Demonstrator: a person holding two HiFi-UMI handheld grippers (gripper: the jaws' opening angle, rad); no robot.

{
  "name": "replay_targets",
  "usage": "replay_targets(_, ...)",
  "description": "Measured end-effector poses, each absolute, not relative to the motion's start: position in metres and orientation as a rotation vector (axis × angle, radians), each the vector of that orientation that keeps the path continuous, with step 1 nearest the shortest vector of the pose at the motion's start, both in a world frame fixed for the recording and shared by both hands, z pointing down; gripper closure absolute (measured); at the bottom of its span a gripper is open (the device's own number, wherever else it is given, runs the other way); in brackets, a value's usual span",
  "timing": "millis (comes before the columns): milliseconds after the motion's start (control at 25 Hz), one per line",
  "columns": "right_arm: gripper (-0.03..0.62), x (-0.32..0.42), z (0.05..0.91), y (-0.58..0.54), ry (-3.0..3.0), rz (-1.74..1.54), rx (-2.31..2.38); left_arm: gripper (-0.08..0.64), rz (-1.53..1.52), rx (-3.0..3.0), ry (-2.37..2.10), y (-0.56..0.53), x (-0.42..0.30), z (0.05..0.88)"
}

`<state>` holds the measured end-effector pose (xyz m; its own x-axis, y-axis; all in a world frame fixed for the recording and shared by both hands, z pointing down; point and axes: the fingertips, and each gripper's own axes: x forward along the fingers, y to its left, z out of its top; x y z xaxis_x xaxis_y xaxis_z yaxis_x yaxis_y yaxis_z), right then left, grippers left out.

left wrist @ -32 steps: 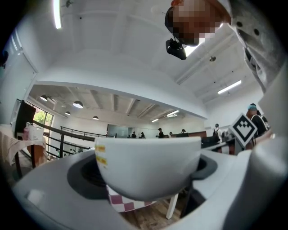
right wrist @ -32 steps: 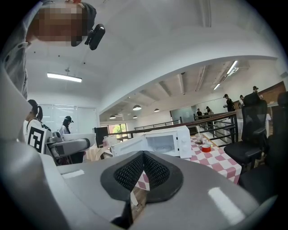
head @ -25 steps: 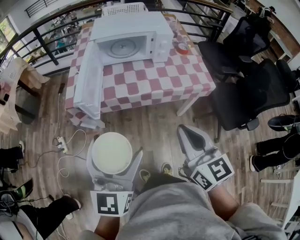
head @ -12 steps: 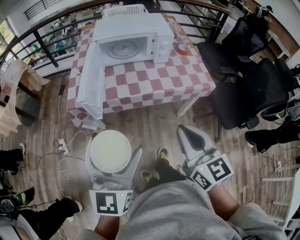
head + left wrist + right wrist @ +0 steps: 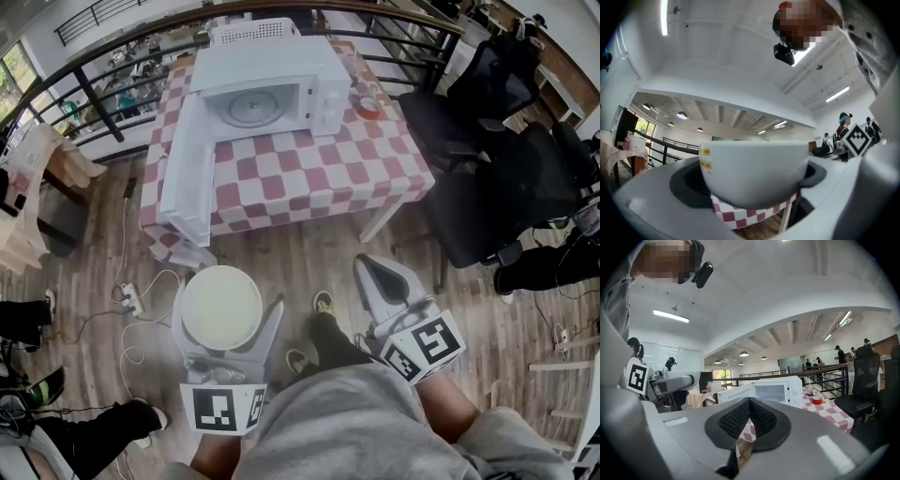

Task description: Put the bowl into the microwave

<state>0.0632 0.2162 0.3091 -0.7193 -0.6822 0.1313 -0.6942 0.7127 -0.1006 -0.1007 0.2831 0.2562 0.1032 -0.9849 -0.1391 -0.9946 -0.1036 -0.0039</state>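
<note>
**Bowl in hand, short of the open microwave**

Head view: The left gripper (image 5: 230, 302) carries a white bowl (image 5: 221, 307), jaws clamped on its sides, low over the wood floor (image 5: 309, 253) and near the person's feet. The right gripper (image 5: 373, 270) hangs beside it, apart from it, jaws pressed together on nothing. Ahead stands a table (image 5: 309, 173) w/ a red-and-white check cloth. On its far half sits a white microwave (image 5: 319, 70), its door (image 5: 183, 173) swung wide to the left and reaching out past the table's left edge. A red tub (image 5: 368, 105) sits just right of the microwave. Black chairs (image 5: 497, 178) stand at right. The bowl is well short of the table, not in the microwave.

Left gripper view: The bowl (image 5: 757, 159) fills the gap, upright, gripped on both sides by the dark pads (image 5: 686, 183). Check cloth (image 5: 750, 215) shows below it.

Right gripper view: Dark pads (image 5: 736, 420) meet at the tips, nothing between them. Beyond them is the microwave (image 5: 780, 391), cavity open, door (image 5: 733, 394) out to the left, the red tub (image 5: 816, 400) on the table at right. The left gripper (image 5: 670, 383) shows at far left.
</note>
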Motion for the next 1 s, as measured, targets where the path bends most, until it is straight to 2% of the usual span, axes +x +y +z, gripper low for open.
replay_targets(1000, 0.592, 0.056, 0.320, 0.078, -2.852, 0.225, 1.058, 0.048, 0.119, -2.234, 2.046, 0.161, -0.094, 0.260)
